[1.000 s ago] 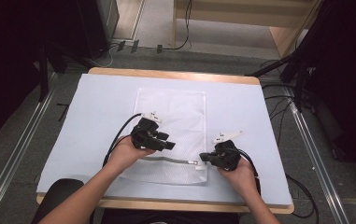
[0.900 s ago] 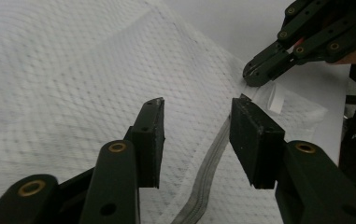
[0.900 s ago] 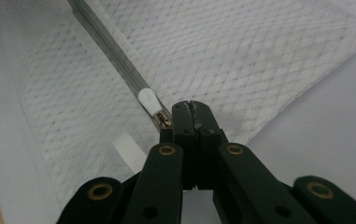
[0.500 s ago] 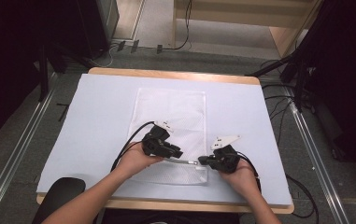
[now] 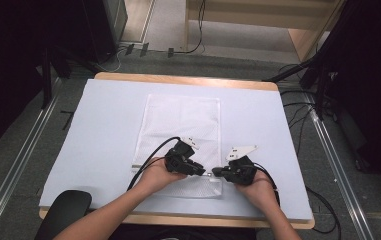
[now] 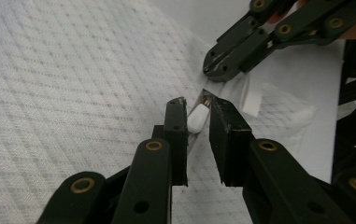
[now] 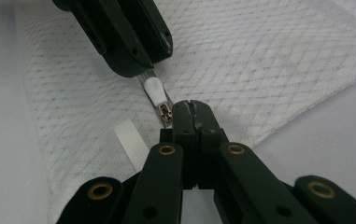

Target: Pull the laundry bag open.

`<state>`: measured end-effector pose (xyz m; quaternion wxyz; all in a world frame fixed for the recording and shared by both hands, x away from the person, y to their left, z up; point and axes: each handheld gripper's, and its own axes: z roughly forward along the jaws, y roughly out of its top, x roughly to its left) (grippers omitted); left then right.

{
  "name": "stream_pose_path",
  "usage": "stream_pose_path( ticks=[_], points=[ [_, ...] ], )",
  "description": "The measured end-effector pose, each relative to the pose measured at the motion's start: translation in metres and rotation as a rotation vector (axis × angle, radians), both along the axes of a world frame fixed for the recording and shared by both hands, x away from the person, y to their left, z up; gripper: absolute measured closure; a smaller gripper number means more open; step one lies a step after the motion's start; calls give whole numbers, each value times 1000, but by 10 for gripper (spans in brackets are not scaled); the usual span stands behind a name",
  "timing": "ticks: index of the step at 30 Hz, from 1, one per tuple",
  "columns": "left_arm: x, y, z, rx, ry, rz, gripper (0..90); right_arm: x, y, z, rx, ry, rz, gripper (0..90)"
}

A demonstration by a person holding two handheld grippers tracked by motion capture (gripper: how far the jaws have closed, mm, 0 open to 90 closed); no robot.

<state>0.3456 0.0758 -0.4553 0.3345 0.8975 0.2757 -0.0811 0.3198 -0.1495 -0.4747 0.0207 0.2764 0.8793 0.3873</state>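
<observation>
Table-top mesh bag; left gripper view reveals white zipper pull.

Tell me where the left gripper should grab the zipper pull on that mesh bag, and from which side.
Grip the white tab of the zipper pull across its flat faces, coming along the zipper line from the side away from the right gripper. The tab lies flat on the mesh bag, already between the left gripper's open jaws.

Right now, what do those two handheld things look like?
Both are black scissor-like linkages with brass-coloured rivets. The left tool and the right tool each carry a pale three-cornered plate on top and trail a black cable. The person's forearms are bare, no sleeves.
</observation>
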Motion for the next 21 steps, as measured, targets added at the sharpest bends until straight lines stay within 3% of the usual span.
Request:
stream_pose_path(
  ticks=[7, 10, 14, 16, 21],
  points=[
    [1, -6, -7, -16, 35, 4, 786, -1, 1, 0, -6, -2, -1, 900],
    [-1, -6, -8, -20, 27, 2, 798, -1, 1, 1, -8, -8, 3, 900],
    [-1, -6, -7, -39, 75, -7, 811, 0, 1, 1, -7, 0, 1, 900],
    [-4, -9, -8, -25, 56, -11, 811, 0, 1, 0, -7, 0, 1, 900],
    [-3, -9, -10, -24, 63, -11, 824, 0, 1, 1, -9, -4, 1, 900]
  ],
)
